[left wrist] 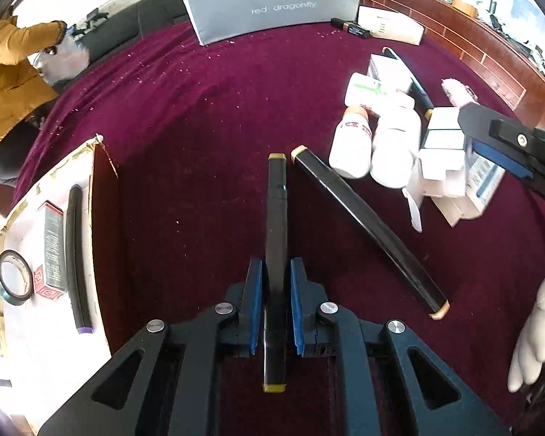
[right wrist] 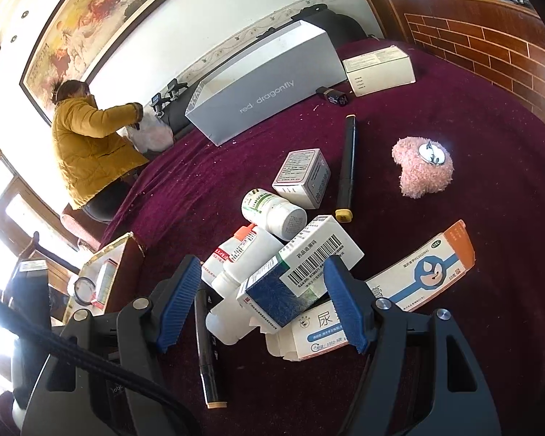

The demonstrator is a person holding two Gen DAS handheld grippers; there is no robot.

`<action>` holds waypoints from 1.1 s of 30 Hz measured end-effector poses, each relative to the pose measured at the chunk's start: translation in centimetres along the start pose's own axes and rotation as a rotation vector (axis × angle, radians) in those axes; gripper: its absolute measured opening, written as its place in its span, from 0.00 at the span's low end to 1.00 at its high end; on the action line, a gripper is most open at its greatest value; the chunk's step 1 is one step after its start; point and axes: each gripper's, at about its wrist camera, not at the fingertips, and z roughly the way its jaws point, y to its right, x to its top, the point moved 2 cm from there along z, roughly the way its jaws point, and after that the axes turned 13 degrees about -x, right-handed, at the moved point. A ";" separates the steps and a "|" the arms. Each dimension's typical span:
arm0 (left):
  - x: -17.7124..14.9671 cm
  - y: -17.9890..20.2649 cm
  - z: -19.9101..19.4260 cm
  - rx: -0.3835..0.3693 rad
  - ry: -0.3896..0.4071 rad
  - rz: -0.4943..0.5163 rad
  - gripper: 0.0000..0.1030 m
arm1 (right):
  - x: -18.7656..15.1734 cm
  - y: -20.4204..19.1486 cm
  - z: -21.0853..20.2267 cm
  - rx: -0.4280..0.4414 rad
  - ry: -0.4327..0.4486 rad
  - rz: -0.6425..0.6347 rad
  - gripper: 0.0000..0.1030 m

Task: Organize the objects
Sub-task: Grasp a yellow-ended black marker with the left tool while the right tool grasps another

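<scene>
My left gripper (left wrist: pixel 276 290) is shut on a black marker (left wrist: pixel 277 200) with olive-yellow caps, which runs straight out between the blue pads above the maroon cloth. A second black marker (left wrist: pixel 367 229) with tan caps lies slanted just to its right. My right gripper (right wrist: pixel 261 305) is open over a pile of medicine boxes (right wrist: pixel 301 272) and white bottles (right wrist: pixel 272 210). The pads stand apart from the barcode box between them. One of its fingers (left wrist: pixel 497 156) shows at the right edge of the left wrist view.
At the left stands an open box (left wrist: pixel 101 189) holding a tape roll, a marker and a small carton. Further back are a grey shoebox (left wrist: pixel 272 3), a third marker (right wrist: pixel 347 170) and a pink fluffy item (right wrist: pixel 421 167). A person in a yellow jacket (right wrist: pixel 87 145) sits at the far left.
</scene>
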 end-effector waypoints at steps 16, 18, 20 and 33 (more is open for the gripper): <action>-4.0 -0.4 -5.8 -0.090 0.227 -0.141 0.11 | 0.1 -0.7 -1.1 -0.114 0.076 -0.066 0.67; -4.9 -1.1 -7.9 -0.122 0.272 -0.157 0.11 | -0.1 -1.7 -2.0 -0.077 0.052 -0.107 0.67; -5.4 -1.7 -9.2 -0.134 0.310 -0.163 0.11 | -0.7 -3.7 -3.4 0.001 0.016 -0.175 0.67; -9.4 -7.0 -12.5 -0.160 0.404 -0.273 0.11 | -1.9 -11.0 3.8 -0.047 -0.263 -0.386 0.62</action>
